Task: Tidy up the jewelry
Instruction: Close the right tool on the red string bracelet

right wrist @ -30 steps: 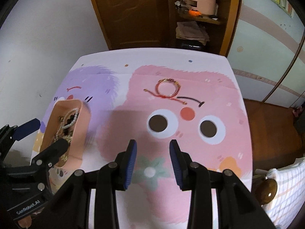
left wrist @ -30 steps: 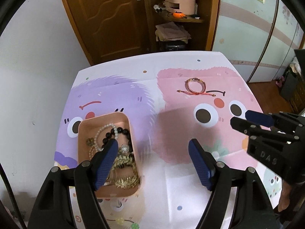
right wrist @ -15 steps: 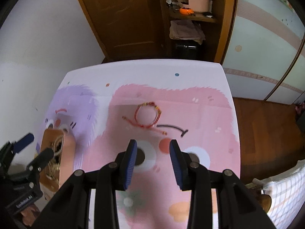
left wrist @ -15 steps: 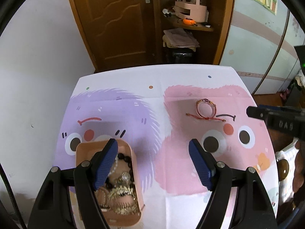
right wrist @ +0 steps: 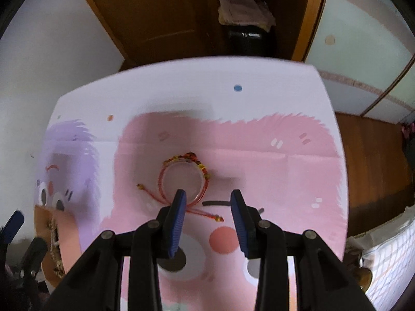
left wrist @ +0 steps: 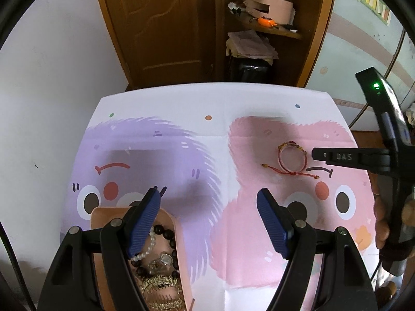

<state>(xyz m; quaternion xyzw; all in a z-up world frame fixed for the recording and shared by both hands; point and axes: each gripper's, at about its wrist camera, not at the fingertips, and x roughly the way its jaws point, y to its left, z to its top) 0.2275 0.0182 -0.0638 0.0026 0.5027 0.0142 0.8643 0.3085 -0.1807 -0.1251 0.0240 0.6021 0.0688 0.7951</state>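
Note:
A red cord bracelet with gold beads [left wrist: 291, 160] lies on the pink part of the cartoon mat; in the right wrist view the bracelet [right wrist: 184, 180] sits just ahead of my right gripper [right wrist: 208, 195], which is open and empty, its left finger over the loop's near edge. A pink tray [left wrist: 171, 223] at the near left holds pearl, dark bead and gold pieces. My left gripper [left wrist: 208, 199] is open and empty, its left finger above the tray. The right gripper's arm also shows in the left wrist view [left wrist: 350, 156].
The mat [left wrist: 207, 98] covers a small table against a white wall [left wrist: 52, 77] on the left. Behind the table are a wooden door [left wrist: 160, 26] and a shelf with a pink box [left wrist: 269, 2]. The tray shows in the right wrist view [right wrist: 70, 223].
My right gripper has moved forward and down toward the red bracelet, staying open. My left gripper has pulled back, so the tray sits lower in its view.

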